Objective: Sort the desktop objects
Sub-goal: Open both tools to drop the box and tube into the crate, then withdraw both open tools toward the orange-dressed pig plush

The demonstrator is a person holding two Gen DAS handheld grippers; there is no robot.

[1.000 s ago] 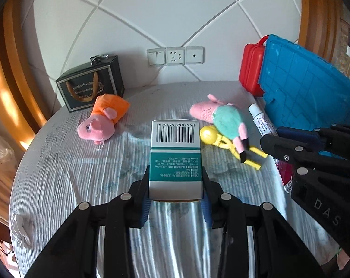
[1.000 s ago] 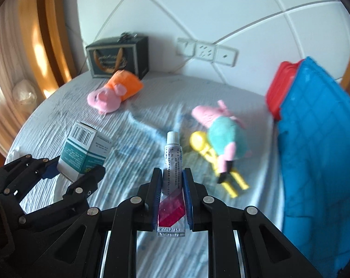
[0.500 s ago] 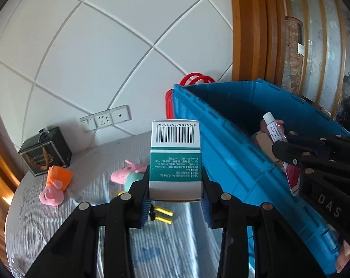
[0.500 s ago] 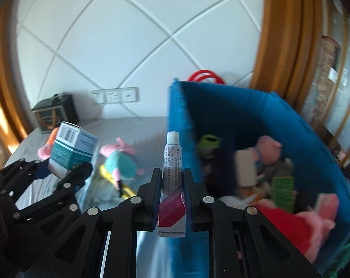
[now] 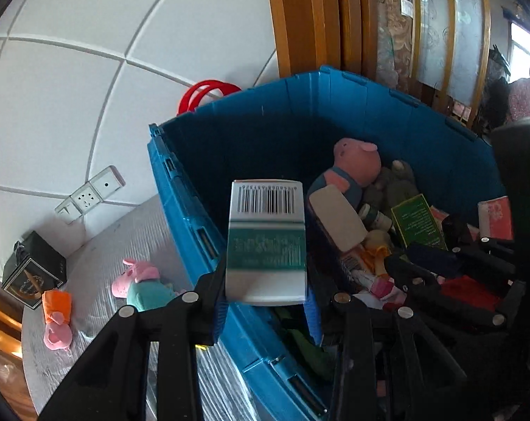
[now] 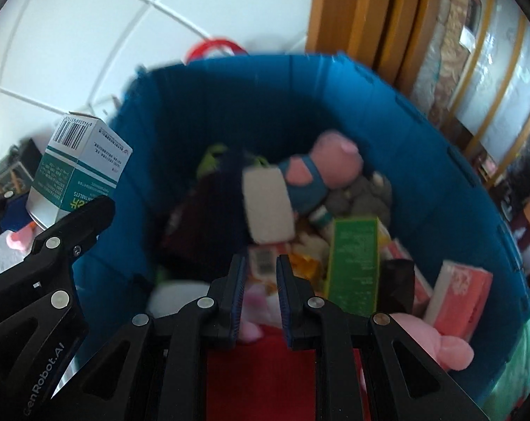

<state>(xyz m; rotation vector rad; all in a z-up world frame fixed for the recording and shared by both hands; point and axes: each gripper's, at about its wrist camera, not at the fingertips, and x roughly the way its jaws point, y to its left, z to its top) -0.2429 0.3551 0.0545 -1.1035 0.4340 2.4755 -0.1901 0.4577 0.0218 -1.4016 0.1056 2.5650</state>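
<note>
My left gripper (image 5: 266,301) is shut on a green-and-white medicine box (image 5: 266,242) and holds it over the near rim of the blue bin (image 5: 265,129); the box also shows in the right wrist view (image 6: 79,172). My right gripper (image 6: 259,280) is over the inside of the blue bin (image 6: 422,133), its jaws slightly apart with nothing between them. A white and pink tube (image 5: 373,282) lies among the things in the bin, under the right gripper. The bin holds a pig plush (image 5: 352,165), a green box (image 6: 352,259), pink boxes (image 6: 457,294) and other items.
On the grey table (image 5: 100,256) left of the bin lie a teal-dressed pig plush (image 5: 142,284), an orange-dressed pig plush (image 5: 56,315) and a black gift box (image 5: 33,273). A red case (image 5: 205,91) stands behind the bin. Wall sockets (image 5: 89,194) are on the tiled wall.
Both grippers moved right over the blue bin. The right gripper opened and let go of the tube, which now lies in the bin. The left still holds the box.
</note>
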